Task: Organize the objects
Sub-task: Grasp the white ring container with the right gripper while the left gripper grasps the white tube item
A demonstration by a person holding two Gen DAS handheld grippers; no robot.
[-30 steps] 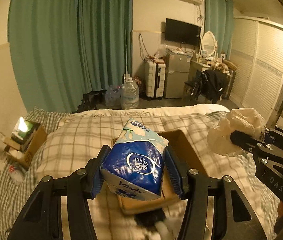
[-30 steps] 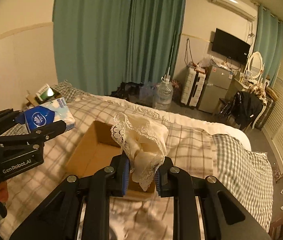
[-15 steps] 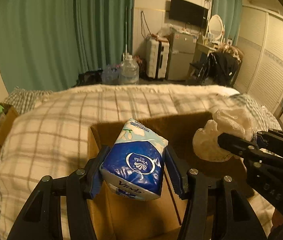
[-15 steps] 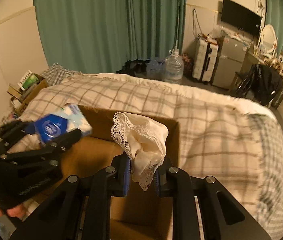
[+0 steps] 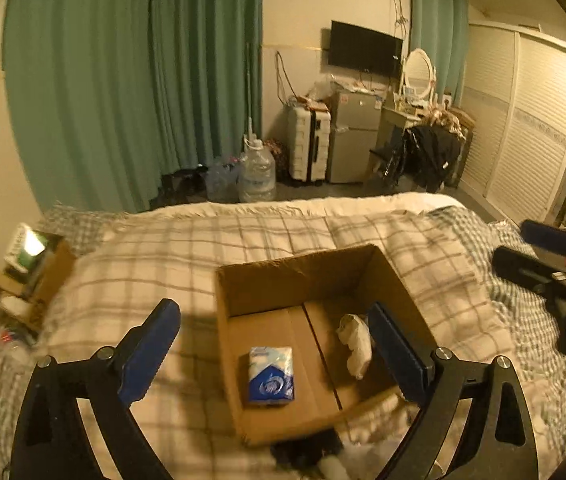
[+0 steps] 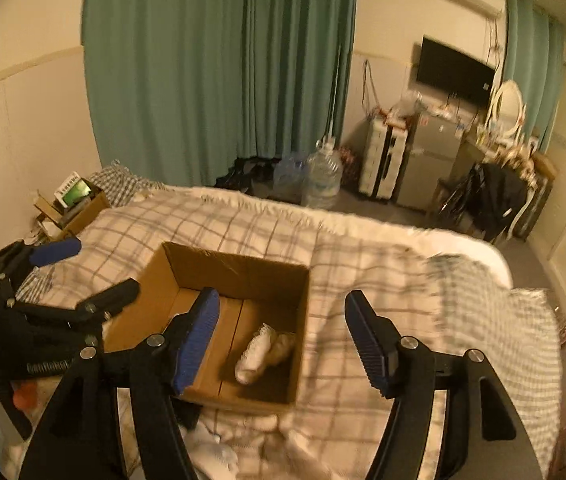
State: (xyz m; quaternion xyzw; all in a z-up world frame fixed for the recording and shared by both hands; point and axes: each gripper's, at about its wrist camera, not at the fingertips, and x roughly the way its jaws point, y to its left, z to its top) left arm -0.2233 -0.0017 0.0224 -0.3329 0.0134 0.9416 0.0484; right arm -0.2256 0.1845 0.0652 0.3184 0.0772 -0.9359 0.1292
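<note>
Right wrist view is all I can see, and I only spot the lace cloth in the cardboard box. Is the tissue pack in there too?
Observer: Yes. The left wrist view shows the blue tissue pack lying flat on the floor of the cardboard box.
Operator: Is it touching the cloth?
Observer: No. The cloth lies on the other side of the floor seam, with bare cardboard between them.
Operator: Is the left gripper empty?
Observer: Seen head-on, the left gripper has its jaws opening with nothing between them.
</note>
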